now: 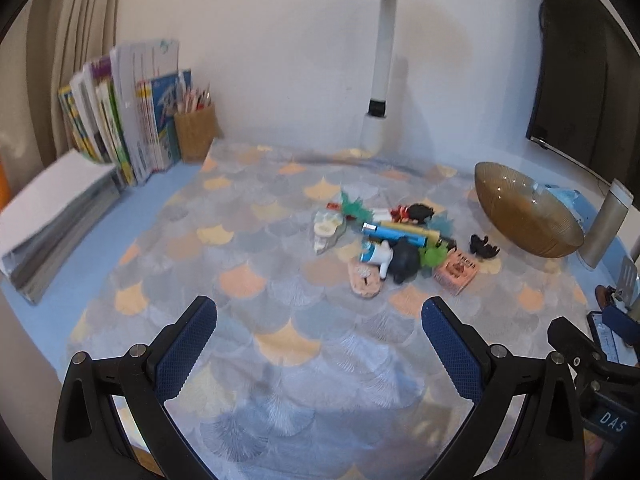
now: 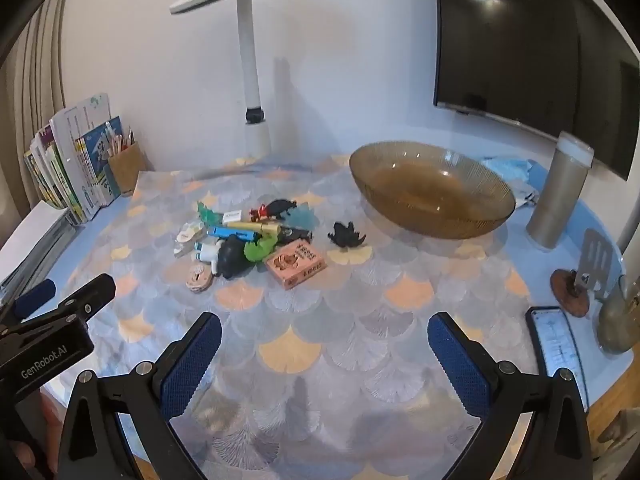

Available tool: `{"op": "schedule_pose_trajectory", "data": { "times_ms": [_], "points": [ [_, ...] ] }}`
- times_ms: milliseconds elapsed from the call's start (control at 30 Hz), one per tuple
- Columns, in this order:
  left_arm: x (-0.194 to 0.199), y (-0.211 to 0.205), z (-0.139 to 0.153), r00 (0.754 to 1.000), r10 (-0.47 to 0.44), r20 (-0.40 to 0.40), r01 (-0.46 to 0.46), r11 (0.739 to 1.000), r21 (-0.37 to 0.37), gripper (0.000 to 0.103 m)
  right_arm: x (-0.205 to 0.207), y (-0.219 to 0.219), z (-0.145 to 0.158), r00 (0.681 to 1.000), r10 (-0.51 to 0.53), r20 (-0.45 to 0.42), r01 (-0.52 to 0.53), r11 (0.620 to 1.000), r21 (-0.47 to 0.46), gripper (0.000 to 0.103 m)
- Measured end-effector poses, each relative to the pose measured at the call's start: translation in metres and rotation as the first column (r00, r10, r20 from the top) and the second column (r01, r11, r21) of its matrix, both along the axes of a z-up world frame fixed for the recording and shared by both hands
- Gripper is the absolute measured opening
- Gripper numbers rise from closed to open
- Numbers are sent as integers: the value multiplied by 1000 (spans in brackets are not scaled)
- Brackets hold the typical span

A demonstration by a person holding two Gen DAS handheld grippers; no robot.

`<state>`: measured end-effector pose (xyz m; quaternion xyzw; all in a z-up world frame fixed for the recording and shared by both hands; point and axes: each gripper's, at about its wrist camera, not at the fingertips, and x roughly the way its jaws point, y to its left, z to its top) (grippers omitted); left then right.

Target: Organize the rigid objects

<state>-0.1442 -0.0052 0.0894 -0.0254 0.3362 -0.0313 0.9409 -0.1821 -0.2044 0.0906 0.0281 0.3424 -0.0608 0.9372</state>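
Toy pile waiting, both grippers gaping wide and empty

Small rigid toys (image 2: 248, 240) sit heaped just left of the ribbed amber glass bowl (image 2: 432, 188); left gripper (image 1: 319, 316) and right gripper (image 2: 324, 334) hover short. I'd grab the stray black figure (image 2: 347, 235) nearest the bowl first.

Left gripper (image 1: 319, 314) hangs wide open over the patterned cloth (image 1: 248, 280), nothing between the pads. Beyond it sits the toy pile (image 1: 396, 240), pink box (image 1: 457, 271) touching its right edge, amber bowl (image 1: 528, 216) further right.

Both claws (image 1: 319, 318) (image 2: 324, 334) wide (empty)
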Motion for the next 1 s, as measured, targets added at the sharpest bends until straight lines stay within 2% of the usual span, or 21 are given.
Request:
{"op": "schedule_pose_trajectory", "data": {
  "times_ms": [267,367,500,567,633,700,733,900,1000],
  "points": [
    [8,7,-12,999,-36,-19,35,999,-22,102,15,19,-7,998,50,-35,-51,998,-23,103],
    [11,12,-14,999,-26,-29,25,999,-23,102,9,36,-18,998,58,-23,-59,997,-50,103],
    [16,21,-15,999,-8,-35,7,999,-32,102,14,36,-25,998,42,-45,-44,998,-55,103],
    [19,24,-15,999,-5,-34,4,1000,-26,102,17,32,-28,998,31,-59,-33,999,-40,103],
    [24,26,-15,999,-6,-38,6,1000,-15,102,22,18,-23,994,17,-109,-23,998,-55,103],
    [31,27,-15,999,-9,-45,8,1000,-7,102,27,6,-22,994,-9,-111,4,999,-52,103],
    [36,28,-14,999,-11,-50,11,1000,-3,102,31,1,-22,997,-22,-79,19,999,-47,103],
    [68,23,-13,996,-53,-69,55,998,24,102,57,-37,-14,993,-78,-90,73,996,-53,103],
    [91,17,-18,992,-66,-104,74,995,71,102,75,-55,-5,993,-86,-75,80,994,-73,103]
  ]
}}
